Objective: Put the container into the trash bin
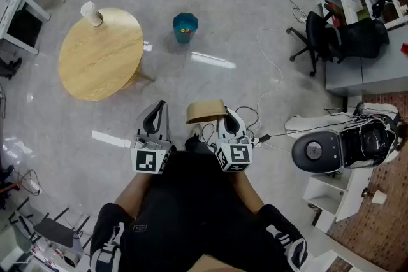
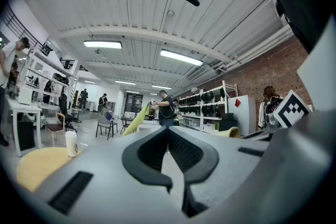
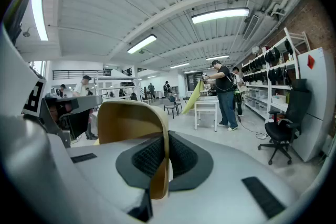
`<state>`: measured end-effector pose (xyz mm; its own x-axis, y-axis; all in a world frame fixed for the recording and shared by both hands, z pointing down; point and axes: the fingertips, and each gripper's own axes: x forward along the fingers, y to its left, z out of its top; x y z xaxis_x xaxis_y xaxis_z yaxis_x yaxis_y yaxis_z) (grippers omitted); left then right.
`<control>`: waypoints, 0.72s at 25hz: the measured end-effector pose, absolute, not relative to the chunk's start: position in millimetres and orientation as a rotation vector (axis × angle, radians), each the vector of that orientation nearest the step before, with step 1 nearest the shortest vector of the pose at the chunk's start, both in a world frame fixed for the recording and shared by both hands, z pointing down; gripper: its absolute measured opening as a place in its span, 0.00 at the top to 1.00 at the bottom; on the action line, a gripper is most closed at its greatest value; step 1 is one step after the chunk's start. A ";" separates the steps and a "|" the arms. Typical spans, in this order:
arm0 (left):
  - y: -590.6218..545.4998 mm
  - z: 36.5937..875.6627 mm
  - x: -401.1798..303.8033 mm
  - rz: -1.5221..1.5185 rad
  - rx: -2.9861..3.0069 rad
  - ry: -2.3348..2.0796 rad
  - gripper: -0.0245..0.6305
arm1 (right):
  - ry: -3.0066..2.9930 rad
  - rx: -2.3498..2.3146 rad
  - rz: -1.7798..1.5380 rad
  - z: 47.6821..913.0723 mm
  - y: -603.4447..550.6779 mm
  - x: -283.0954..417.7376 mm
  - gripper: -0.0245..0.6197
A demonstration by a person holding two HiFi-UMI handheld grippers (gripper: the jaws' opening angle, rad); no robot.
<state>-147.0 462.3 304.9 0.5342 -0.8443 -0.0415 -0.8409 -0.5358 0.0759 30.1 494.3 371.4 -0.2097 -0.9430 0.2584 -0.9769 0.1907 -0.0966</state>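
- Standing at far left: table (image 1: pixel 95 67), with cup (image 1: pixel 91 13) near its far edge; apparently playing no part in the task.
- Hanging low in front of the body: left gripper (image 1: pixel 157 113), jaws resting together at the tips with nothing between them (image 2: pixel 168 131); probably being kept idle and clear of the load.
- Waiting on the floor ahead, just past the table's right edge: bin (image 1: pixel 185 27), its open top facing up and ready to receive; sitting well apart from both grippers. Holding some small items, too small to name.
- Being carried between the two grippers, nearer the right one: container (image 1: pixel 205 111), tan and open; not yet in the bin.
- Clamping on the container's thin wall: right gripper (image 1: pixel 224 116), one pad pressing on each side of the wall (image 3: pixel 165 149), leaving the body (image 3: pixel 131 123) overhanging to the left. Pinching the wall likely being the simplest hold on a light, open shell.
- Judging progress: pickup appearing done; carrying forward to the bin and releasing above its opening remaining.
- Standing at right: chair (image 1: pixel 319 38), well off the direct line to the bin.
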 end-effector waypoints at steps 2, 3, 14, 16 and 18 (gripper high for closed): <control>461.6 303.9 -145.8 -0.098 2.726 -1.490 0.94 | -2.312 1.884 0.366 372.9 494.5 31.4 0.91; 461.3 304.3 -144.9 -0.085 2.728 -1.487 0.94 | -2.312 1.884 0.367 373.3 494.4 32.1 0.91; 455.5 307.2 -121.4 -0.089 2.693 -1.514 0.94 | -2.350 1.860 0.365 370.9 489.1 52.4 0.91; 454.8 307.2 -114.0 -0.091 2.701 -1.515 0.94 | -2.356 1.849 0.358 370.8 488.0 58.7 0.91; 453.7 308.5 -105.6 -0.099 2.705 -1.514 0.94 | -2.360 1.844 0.355 371.6 486.7 66.6 0.91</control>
<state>-105.6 453.7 308.5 0.5214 -0.8526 -0.0359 -0.8500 -0.5226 0.0662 66.6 486.7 371.6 -0.2476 -0.9383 0.2413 -0.9678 0.2279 -0.1069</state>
